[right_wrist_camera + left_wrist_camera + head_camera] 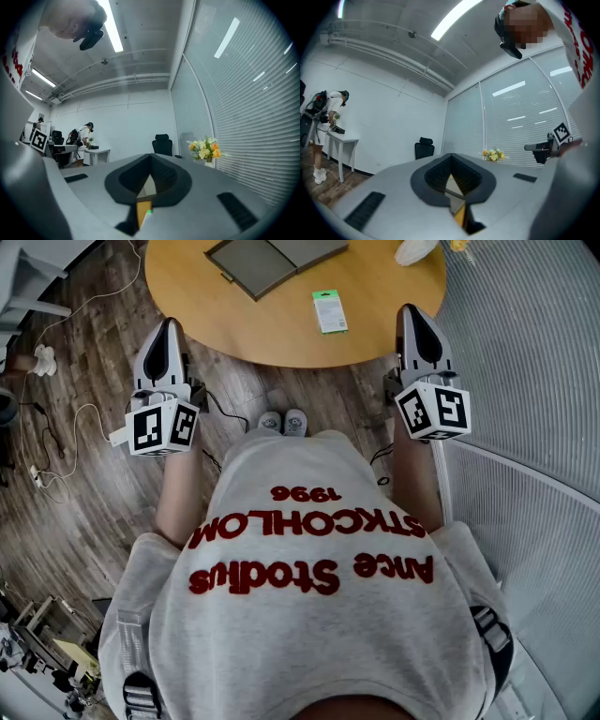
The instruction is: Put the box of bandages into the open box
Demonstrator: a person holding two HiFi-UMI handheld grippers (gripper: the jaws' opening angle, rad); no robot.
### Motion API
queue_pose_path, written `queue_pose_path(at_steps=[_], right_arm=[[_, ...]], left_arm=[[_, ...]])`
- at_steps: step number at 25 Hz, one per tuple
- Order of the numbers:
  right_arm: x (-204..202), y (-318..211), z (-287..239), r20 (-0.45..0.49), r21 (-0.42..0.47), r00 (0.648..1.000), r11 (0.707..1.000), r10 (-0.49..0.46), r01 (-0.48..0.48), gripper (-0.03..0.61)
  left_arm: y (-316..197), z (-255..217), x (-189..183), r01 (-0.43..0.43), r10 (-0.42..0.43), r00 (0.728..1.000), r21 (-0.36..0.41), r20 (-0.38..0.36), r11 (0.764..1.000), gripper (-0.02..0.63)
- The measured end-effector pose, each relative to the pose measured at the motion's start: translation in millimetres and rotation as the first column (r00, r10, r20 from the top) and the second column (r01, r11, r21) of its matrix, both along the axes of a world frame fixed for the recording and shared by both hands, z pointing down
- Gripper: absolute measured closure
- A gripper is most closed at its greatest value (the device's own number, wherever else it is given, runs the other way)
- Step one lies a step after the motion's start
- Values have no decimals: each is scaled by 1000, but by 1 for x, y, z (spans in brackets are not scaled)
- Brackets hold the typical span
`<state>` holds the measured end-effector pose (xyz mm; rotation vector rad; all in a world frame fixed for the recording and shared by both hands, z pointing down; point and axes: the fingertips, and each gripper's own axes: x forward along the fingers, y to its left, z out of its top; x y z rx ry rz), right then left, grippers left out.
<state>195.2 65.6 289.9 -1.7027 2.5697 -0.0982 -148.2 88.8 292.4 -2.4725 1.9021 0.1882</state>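
Left gripper and right gripper are hovering clenched and empty off the table's near edge, while the box of bandages is lying flat just inside it, likely light, stiff card, best pinched across its long edges.

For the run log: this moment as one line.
left gripper shut, empty | right gripper shut, empty | bandage box on table, untouched | open box on table

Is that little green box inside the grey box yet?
Out. The green box lies flat on the table, apart from the grey box.
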Motion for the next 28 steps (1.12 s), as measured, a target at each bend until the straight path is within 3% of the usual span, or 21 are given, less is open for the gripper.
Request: queue_pose_path(at_steps=[8,19,24,28], right_arm=[[1,-6,-7,15,23,999,999,-49,49,572],[2,-24,-6,67,-8,996,998,-61,62,572],[7,-48,-9,62,-10,998,1000,-28,29,572],[2,-74,-16,63,-8,998,1000,11,-10,572]], left_arm=[[-5,-5,15,6,-6,1000,11,6,1000,615],[-14,-9,22,13,-12,1000,-7,26,1000,615],[-44,-11,20,8,-8,1000,10,21,1000,615],[-83,-15,18,-42,42,999,18,8,999,615]])
